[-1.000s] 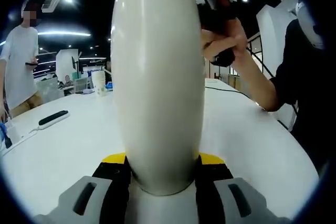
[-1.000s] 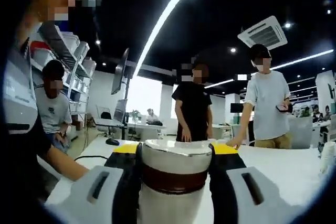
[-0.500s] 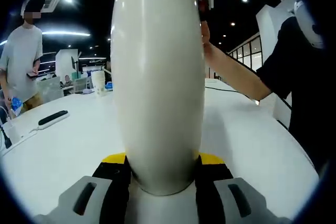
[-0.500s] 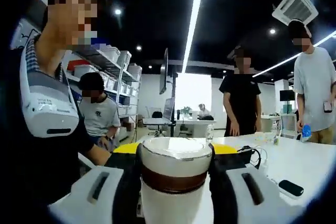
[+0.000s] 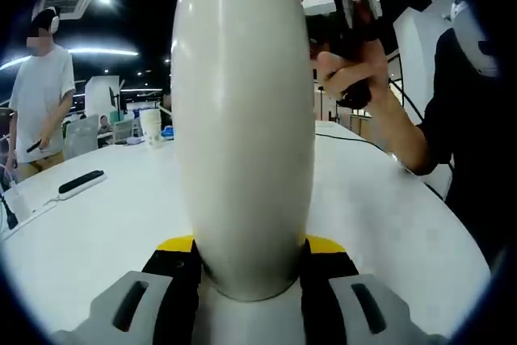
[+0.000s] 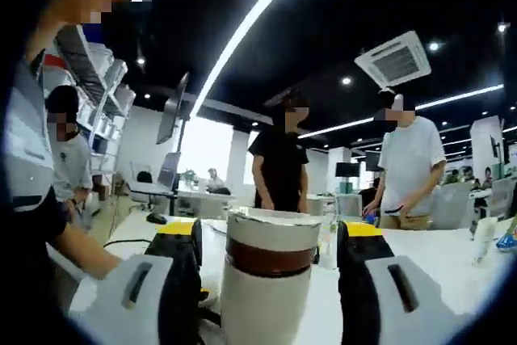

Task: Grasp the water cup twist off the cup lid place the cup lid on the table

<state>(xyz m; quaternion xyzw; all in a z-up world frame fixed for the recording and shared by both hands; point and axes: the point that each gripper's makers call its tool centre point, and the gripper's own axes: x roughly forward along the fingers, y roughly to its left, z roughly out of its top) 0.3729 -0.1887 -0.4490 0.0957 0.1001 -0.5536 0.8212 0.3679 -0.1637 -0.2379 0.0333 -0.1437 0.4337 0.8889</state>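
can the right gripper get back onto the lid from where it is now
Probably yes. The lid sits straight between the right gripper's open jaws with a gap each side and nothing in between, while the left gripper holds the cup steady.

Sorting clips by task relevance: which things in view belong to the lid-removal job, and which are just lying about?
Job: water cup, cup lid, left gripper, right gripper, table.
Lying about: black remote, white cup, cable.
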